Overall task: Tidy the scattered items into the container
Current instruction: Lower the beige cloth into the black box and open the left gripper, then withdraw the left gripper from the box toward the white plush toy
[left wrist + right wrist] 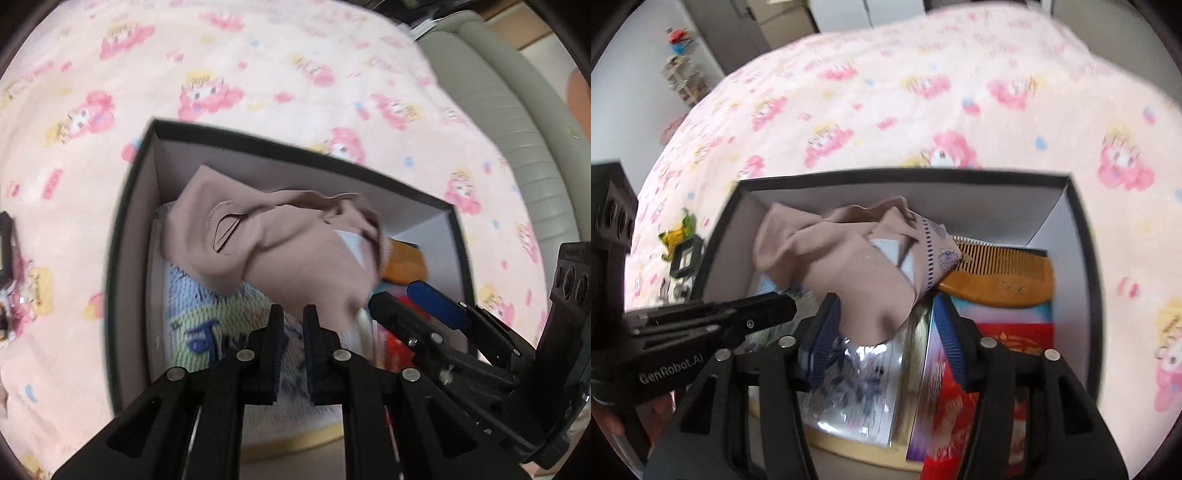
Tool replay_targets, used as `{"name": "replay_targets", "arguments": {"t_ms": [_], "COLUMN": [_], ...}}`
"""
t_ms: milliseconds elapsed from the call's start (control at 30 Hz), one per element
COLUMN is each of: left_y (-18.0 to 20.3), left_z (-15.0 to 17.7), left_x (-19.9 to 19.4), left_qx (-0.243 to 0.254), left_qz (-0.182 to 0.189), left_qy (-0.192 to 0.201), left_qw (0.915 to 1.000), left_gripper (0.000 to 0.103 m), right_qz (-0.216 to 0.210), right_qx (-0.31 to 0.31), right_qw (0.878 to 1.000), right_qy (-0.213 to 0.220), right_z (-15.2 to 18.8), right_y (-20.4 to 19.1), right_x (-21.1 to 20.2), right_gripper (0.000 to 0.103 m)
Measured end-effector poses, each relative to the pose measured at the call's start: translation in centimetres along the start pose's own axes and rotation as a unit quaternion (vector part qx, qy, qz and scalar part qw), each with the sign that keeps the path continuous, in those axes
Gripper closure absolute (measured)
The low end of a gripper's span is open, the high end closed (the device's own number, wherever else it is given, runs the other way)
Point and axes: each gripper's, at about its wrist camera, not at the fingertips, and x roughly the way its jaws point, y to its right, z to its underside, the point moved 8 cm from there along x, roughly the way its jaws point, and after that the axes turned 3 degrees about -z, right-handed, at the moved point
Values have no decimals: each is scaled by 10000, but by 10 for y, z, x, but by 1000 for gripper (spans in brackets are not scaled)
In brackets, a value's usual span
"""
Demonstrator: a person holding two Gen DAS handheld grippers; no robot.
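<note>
We see the box (1082,236) standing on the bed (886,92), and the beige cloth (849,266) lies in it on top of the other things, loosely bunched, so we judge it is already put away. The right tool (882,343) hangs just above the cloth with its jaws wide and nothing pressed between them, which fits a release. The left tool (293,332) has its jaws nearly together and holds nothing. The right view shows the wooden comb (1004,280) in full and the red packet (1015,332) below it; the left view shows only a corner of the comb, but it shows the blue knitted cloth (207,314) under the beige one. At the left edge small items (681,258) lie outside on the bed, so we think the tidying is not finished.
</note>
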Motion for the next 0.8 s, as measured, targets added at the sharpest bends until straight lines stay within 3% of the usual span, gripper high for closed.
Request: {"name": "replay_targets", "arguments": {"t_ms": [100, 233, 433, 800], "left_y": [5, 9, 4, -12], "left_z": [10, 28, 56, 91], "left_x": [-27, -63, -118, -178], "left_qx": [189, 461, 749, 1035], "left_qz": [-46, -247, -333, -494], "left_qy": [287, 658, 1010, 1403], "left_qw": [9994, 9965, 9915, 9835], "left_gripper": [89, 89, 89, 89], "right_qz": [196, 89, 300, 10], "right_qx": [-328, -285, -652, -646], "right_qw": [9985, 9968, 9906, 9875], "right_qy": [404, 747, 1165, 1438], "right_z": [5, 14, 31, 63], "right_y": [-19, -40, -83, -135], "right_x": [-32, -66, -101, -142], "right_gripper": [46, 46, 46, 46]}}
